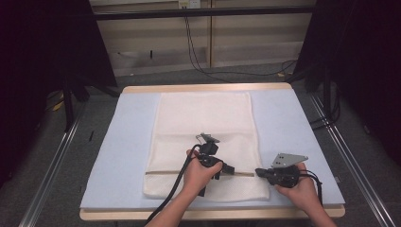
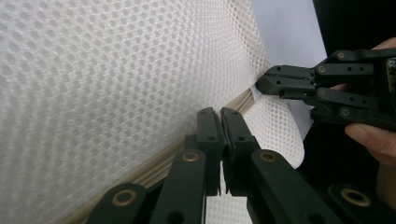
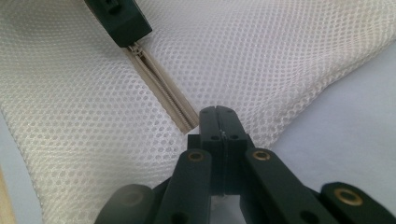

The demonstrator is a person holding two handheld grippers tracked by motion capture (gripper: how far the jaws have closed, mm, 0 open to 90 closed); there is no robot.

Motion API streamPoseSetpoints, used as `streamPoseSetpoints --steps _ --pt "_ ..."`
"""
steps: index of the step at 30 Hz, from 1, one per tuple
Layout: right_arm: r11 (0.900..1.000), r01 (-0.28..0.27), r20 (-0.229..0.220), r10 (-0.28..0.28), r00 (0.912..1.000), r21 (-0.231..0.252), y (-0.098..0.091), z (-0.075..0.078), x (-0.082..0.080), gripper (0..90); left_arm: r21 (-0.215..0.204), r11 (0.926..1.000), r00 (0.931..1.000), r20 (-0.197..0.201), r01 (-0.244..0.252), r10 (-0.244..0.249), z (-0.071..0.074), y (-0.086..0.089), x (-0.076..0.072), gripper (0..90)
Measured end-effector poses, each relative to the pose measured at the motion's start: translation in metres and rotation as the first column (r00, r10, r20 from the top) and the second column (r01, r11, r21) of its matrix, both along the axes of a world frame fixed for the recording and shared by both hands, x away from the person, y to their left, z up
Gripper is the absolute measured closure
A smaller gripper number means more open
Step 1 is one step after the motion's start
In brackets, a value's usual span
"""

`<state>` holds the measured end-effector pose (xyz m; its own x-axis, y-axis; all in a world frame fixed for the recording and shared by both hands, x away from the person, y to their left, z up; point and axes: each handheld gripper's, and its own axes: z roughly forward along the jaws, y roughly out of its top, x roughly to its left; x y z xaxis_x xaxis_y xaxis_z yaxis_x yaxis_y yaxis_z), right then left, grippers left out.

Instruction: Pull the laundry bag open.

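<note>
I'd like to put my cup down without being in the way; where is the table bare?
Bare blue mat lies left of the mesh bag, and more to its right up to the far edge. The near right corner is crowded: both grippers work at the bag's zipper.

White honeycomb-mesh bag [image 1: 203, 137], beige zip [image 3: 161, 86], lt blue mat [image 1: 123, 142], blk claws.

Both forearms come in from the near edge. The left gripper [image 1: 230, 170] points toward the person's right with its jaws pressed together, while the right gripper [image 1: 258, 172] points back toward it, jaws likewise closed, the two tips near each other.
</note>
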<state>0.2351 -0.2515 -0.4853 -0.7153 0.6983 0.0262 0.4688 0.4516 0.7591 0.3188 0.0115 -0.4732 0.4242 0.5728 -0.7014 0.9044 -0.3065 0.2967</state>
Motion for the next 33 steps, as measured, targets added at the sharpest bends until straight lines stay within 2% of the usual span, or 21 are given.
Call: streamPoseSetpoints --steps 5,13,14,18,20,21,27,33 --pt "1.0 -0.001 -0.002 0.001 1.0 0.001 -0.001 0.0 0.0 90.0 -0.004 1.0 1.0 0.002 0.003 -0.003 0.0 0.007 0.001 87.2" --pt "1.0 -0.001 0.0 0.001 1.0 -0.003 0.0 0.0 0.0 90.0 -0.009 0.9998 0.9999 0.0 0.017 -0.017 -0.001 0.008 0.002 87.3" --pt "1.0 -0.002 0.0 0.002 1.0 -0.002 0.0 0.0 0.0 90.0 0.003 1.0 1.0 0.008 0.005 -0.005 -0.001 0.008 0.002 87.3" --pt "1.0 -0.003 0.001 0.003 1.0 -0.004 0.0 0.0 0.0 90.0 -0.004 1.0 1.0 -0.01 0.0 0.0 0.0 0.011 0.003 87.3" --pt "1.0 -0.005 -0.001 0.005 1.0 -0.001 0.0 0.0 0.0 90.0 0.01 0.9999 1.0 0.005 -0.005 0.004 0.001 0.012 0.003 87.2" --pt "1.0 -0.005 -0.001 0.005 1.0 -0.001 0.0 0.0 0.0 90.0 -0.004 0.9999 0.9999 -0.002 -0.013 0.013 0.001 0.012 0.002 87.2" --pt "1.0 -0.004 -0.001 0.004 1.0 -0.002 0.0 0.0 0.0 90.0 0.006 1.0 1.0 0.001 0.001 -0.001 0.001 0.017 0.004 87.2" --pt "1.0 -0.005 -0.002 0.005 1.0 -0.001 0.0 0.0 0.0 90.0 0.012 0.9999 0.9999 0.0 -0.011 0.011 0.002 0.022 0.005 87.2"
